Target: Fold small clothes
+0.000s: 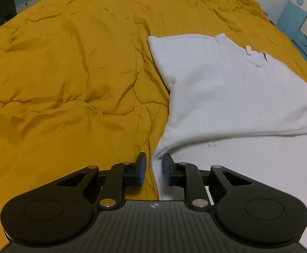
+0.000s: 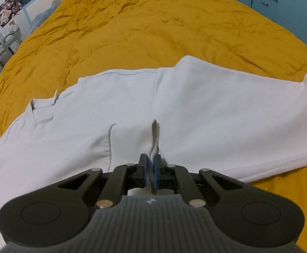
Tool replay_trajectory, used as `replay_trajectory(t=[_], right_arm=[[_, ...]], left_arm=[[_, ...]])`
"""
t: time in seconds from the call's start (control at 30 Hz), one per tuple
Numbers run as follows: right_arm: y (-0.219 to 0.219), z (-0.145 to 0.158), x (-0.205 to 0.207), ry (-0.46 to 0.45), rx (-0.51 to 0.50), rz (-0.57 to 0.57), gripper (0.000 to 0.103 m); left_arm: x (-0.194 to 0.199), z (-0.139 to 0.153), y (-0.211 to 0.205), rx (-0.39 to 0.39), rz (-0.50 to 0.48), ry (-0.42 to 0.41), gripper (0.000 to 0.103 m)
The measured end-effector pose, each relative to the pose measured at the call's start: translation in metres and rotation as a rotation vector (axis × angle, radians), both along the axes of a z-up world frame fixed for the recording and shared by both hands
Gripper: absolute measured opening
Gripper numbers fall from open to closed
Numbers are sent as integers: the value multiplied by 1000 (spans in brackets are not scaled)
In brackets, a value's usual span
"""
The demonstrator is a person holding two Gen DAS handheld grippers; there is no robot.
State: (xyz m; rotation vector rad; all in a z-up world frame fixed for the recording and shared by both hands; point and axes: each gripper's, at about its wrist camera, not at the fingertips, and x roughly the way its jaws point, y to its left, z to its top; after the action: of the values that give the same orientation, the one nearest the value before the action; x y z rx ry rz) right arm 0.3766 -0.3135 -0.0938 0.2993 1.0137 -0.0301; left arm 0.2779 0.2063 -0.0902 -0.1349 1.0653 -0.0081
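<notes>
1. The white shirt (image 1: 227, 88) runs off the right edge and the near right corner of the left wrist view, so its full outline cannot be seen there; in the right wrist view its near left part runs under the gripper body and off the frame.
2. Fisheye bending curves the bed edges, and the furniture at the far corners is too small and blurred to name with certainty.
3. The left gripper (image 1: 154, 166) has its pads a narrow gap apart, with a raised edge of the shirt standing in that gap; whether the pads actually pinch the cloth cannot be told.
4. The right gripper (image 2: 150, 164) is nearly closed, its blue pads clamped on a thin upright ridge of the shirt fabric pulled up between them.
5. The shirt lies on a mustard-yellow quilt (image 1: 69, 73) covering the bed, toward the near right in the left wrist view and across the near middle in the right wrist view.
6. It is plain white, partly folded: one layer is laid over another, a sleeve lies out to the far left of its body in the left wrist view, and a collar with a small tag (image 2: 56, 95) shows.
7. The quilt is heavily creased.
</notes>
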Motion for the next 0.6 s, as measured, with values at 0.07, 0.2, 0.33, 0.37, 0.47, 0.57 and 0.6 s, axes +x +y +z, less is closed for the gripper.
replay_trajectory(t=[0.07,0.2,0.33,0.37,0.47,0.57,0.6], right_arm=[[-4,5,-7,5,-44,0,5],[-19,19,-24,-32,15,9,14],[-20,18,-28,-37,142,5,26],[-17,15,-26,-28,167,4,26],[-7,2,-25,6,150,-9,28],[-3,-9,-26,19,145,-28,16],[-3,-9,-28,11,140,-37,7]], left_arm=[[-3,12,1,-10,-32,-21,24],[-2,31,12,-89,-25,-156,31],[26,22,30,-246,146,-201,35],[33,16,34,-281,187,-201,35],[60,-6,43,-396,294,-173,35],[82,-24,46,-470,349,-140,35],[87,-29,47,-480,366,-134,35]])
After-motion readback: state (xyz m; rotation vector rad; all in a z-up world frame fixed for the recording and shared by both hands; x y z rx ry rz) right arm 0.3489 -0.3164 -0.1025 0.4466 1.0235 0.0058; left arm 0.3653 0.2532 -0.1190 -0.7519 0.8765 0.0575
